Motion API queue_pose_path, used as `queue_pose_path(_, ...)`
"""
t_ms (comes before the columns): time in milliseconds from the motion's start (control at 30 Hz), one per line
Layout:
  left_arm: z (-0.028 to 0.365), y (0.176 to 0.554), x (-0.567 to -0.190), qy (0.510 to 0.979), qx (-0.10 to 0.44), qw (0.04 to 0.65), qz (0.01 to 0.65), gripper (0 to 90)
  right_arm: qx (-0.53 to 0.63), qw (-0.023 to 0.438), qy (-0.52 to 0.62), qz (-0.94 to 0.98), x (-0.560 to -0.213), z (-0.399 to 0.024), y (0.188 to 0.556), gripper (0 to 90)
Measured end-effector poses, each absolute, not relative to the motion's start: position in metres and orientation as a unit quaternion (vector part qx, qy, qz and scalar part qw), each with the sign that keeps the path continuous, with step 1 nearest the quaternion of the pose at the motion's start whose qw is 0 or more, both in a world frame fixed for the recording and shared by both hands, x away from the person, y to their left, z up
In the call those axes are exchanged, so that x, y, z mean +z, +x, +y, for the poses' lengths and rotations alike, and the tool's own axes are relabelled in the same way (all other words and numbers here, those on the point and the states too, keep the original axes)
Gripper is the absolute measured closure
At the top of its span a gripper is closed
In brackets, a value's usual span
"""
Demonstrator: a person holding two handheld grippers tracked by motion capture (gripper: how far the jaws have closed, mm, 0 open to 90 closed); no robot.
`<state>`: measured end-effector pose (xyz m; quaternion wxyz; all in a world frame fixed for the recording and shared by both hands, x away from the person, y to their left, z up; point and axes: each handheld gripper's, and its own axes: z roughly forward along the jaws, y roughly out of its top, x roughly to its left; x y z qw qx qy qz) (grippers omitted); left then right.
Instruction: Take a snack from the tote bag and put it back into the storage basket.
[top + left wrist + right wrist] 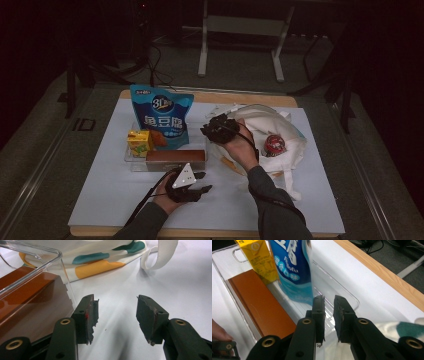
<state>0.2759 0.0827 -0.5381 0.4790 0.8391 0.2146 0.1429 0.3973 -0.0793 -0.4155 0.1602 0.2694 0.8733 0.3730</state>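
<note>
Over the clear tray point(337, 290), right tongs point(329, 315) hover nearly shut, empty.

room: dark | floor point(45, 150): grey | frame point(240, 30): white (metal legs)

- One clear plastic tray point(131, 159).
- One blue snack pouch point(161, 116), standing in the tray.
- One yellow drink carton point(139, 142), in the tray.
- One long brown box point(175, 158), in the tray.
- One white cloth bag point(280, 131) with coloured patches.
- One round red-and-white item point(274, 145), lying on the bag.
- Two grippers: left gripper point(202, 182), right gripper point(210, 131).
</note>
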Motion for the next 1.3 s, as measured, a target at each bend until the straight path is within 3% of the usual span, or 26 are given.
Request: queue_pose_path(1300, 0.082, 0.275, -0.538, 0.842, 0.145, 0.476, 0.211, 48.8, 0.330, 0.191, 0.358, 0.852, -0.430, -0.208, 0.384, 80.7)
